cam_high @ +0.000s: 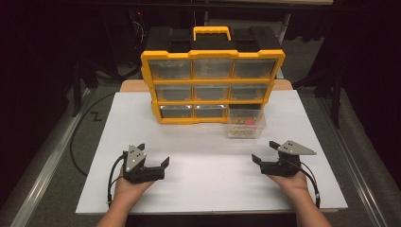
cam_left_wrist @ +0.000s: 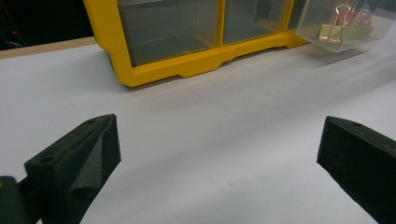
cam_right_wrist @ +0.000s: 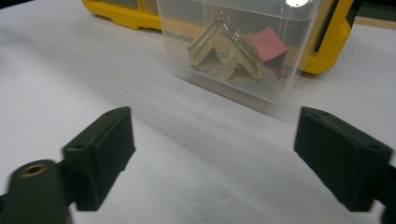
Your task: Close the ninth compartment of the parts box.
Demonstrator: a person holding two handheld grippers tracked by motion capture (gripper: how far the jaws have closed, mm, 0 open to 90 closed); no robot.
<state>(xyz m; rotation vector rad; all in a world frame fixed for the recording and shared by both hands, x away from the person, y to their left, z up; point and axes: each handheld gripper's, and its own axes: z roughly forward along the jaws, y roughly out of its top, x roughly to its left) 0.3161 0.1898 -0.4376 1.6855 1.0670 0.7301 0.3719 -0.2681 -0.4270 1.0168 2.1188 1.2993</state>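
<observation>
My right tool point(cam_high: 263, 152) jaws apart, empty; left tool point(cam_high: 153, 156) same. Clear drawer point(cam_right_wrist: 233, 51) with binder clips point(cam_right_wrist: 229, 58) on table point(cam_high: 208, 156), touching yellow organizer point(cam_high: 213, 85). Risk: thin slick walls slip from pads, drawer tips, clips spill.

I see a yellow-and-black organizer point(cam_high: 213, 85), a clear drawer point(cam_right_wrist: 233, 51) holding gold and pink binder clips point(cam_right_wrist: 233, 58), and a white board point(cam_high: 208, 179).

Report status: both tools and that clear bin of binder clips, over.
Left tool open, empty. Right tool open, empty, facing the clear bin. Bin pulled out onto the white board, binder clips inside. Path clear.
</observation>
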